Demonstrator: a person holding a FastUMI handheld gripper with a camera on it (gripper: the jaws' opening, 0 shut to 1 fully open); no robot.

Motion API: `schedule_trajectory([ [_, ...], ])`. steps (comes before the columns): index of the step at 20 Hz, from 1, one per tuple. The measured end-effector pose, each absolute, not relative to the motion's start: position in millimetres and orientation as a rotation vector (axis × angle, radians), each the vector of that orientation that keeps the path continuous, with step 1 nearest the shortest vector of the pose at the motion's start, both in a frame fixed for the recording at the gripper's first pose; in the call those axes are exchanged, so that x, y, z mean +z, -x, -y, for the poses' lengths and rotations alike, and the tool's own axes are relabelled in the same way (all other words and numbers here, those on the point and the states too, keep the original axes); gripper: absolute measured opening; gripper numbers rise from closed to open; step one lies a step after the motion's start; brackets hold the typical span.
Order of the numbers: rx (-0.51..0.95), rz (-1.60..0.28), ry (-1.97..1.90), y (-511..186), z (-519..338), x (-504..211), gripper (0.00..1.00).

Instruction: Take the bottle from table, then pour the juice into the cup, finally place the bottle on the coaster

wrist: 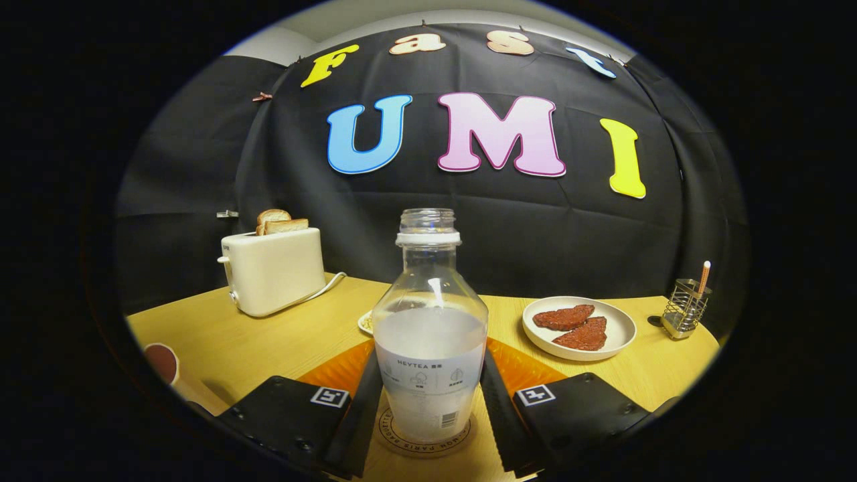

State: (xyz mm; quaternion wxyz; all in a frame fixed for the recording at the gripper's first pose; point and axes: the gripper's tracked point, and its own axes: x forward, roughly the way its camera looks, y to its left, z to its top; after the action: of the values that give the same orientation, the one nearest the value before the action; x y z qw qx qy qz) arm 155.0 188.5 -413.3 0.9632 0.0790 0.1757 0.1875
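Observation:
A clear uncapped bottle point(429, 335) with a white neck ring and pale milky juice in its lower half stands upright on a round tan coaster point(395, 438). My gripper point(430, 358) has one finger against each side of the bottle's lower body, shut on it. A cup point(163, 363) with a dark reddish inside sits off to the left of the fingers, partly cut off by the view.
An orange mat point(341, 368) lies under the coaster on the wooden table point(268, 341). Beyond stand a cream toaster point(273, 269) with bread at the left, a white plate point(578, 327) with two red patties at the right, a wire holder point(684, 306) further right, and a small dish point(365, 323) behind the bottle.

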Motion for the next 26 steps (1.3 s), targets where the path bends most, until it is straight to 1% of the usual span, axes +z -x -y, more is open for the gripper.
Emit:
schedule_trajectory([
  [4,0.381,-0.376,-0.187,-153,-191,-415,0.78],
  [6,0.375,-0.394,-0.195,-151,-190,-418,0.89],
  [7,0.373,-0.389,-0.187,-151,-190,-417,0.96],
  [8,0.369,-0.383,-0.177,-151,-188,-415,0.97],
  [16,0.359,-0.344,-0.174,-140,-173,-387,0.98],
  [23,0.361,-0.293,-0.147,-113,-148,-333,0.97],
  [26,0.354,-0.283,-0.157,-95,-137,-298,0.97],
])
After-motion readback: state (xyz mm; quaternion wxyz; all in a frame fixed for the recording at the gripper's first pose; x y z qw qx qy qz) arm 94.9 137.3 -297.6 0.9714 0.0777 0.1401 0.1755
